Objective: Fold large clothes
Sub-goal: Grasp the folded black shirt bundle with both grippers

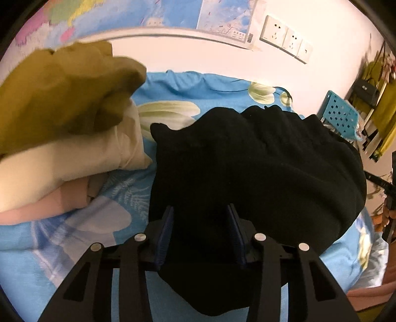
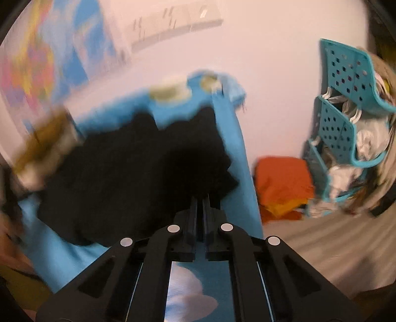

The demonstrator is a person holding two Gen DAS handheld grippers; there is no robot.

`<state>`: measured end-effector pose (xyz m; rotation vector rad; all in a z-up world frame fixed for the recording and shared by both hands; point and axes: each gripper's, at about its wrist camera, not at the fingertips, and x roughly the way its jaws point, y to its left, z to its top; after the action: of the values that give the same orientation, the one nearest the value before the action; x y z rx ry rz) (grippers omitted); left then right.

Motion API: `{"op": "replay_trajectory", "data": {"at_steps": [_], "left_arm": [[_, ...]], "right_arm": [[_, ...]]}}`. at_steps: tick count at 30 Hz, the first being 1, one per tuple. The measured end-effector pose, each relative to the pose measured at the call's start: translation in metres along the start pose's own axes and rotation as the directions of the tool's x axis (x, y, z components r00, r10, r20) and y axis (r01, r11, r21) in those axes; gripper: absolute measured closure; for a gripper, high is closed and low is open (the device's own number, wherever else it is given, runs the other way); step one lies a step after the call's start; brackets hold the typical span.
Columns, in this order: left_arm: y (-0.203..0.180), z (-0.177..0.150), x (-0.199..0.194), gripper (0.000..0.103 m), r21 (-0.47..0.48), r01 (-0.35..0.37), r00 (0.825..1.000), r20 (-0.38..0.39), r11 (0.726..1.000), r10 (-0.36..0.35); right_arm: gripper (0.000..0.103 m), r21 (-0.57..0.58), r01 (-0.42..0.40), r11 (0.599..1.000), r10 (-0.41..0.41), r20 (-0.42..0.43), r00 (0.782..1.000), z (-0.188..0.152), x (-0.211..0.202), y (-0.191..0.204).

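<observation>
The black garment [image 1: 259, 168] lies bunched on the blue bedsheet [image 1: 74, 260], between the left gripper's [image 1: 200, 218] spread fingers; the right gripper [image 2: 200, 198] is closed beside it; clothes fill the teal basket [image 2: 346, 99]

wall map [image 1: 153, 17] print blurred, no readable text

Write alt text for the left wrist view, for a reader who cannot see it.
The left gripper, fingers apart, reaches over a crumpled black garment lying on a blue floral bedsheet. To the left sits a stack of folded clothes, olive on top, then cream and pink; a white wall with a map is behind.
</observation>
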<state>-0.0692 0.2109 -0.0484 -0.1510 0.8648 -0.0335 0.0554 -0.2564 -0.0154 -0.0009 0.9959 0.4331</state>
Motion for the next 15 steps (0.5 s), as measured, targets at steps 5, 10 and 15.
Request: {"op": "replay_trajectory", "data": {"at_steps": [5, 10, 15], "left_arm": [[-0.017, 0.000, -0.005, 0.056, 0.046, -0.090, 0.996, 0.010, 0.995, 0.089], [-0.022, -0.002, -0.015, 0.049, 0.052, -0.112, 0.993, 0.038, 0.992, 0.110], [-0.024, -0.006, -0.021, 0.043, 0.058, -0.126, 0.991, 0.041, 0.990, 0.124]], "right_arm": [[0.087, 0.102, -0.007, 0.995, 0.004, 0.037, 0.999, -0.009, -0.006, -0.009], [0.064, 0.173, -0.046, 0.984, 0.030, 0.093, 0.995, -0.012, -0.032, -0.013], [0.064, 0.110, -0.102, 0.989, 0.085, 0.145, 0.986, -0.008, -0.054, 0.014]]}}
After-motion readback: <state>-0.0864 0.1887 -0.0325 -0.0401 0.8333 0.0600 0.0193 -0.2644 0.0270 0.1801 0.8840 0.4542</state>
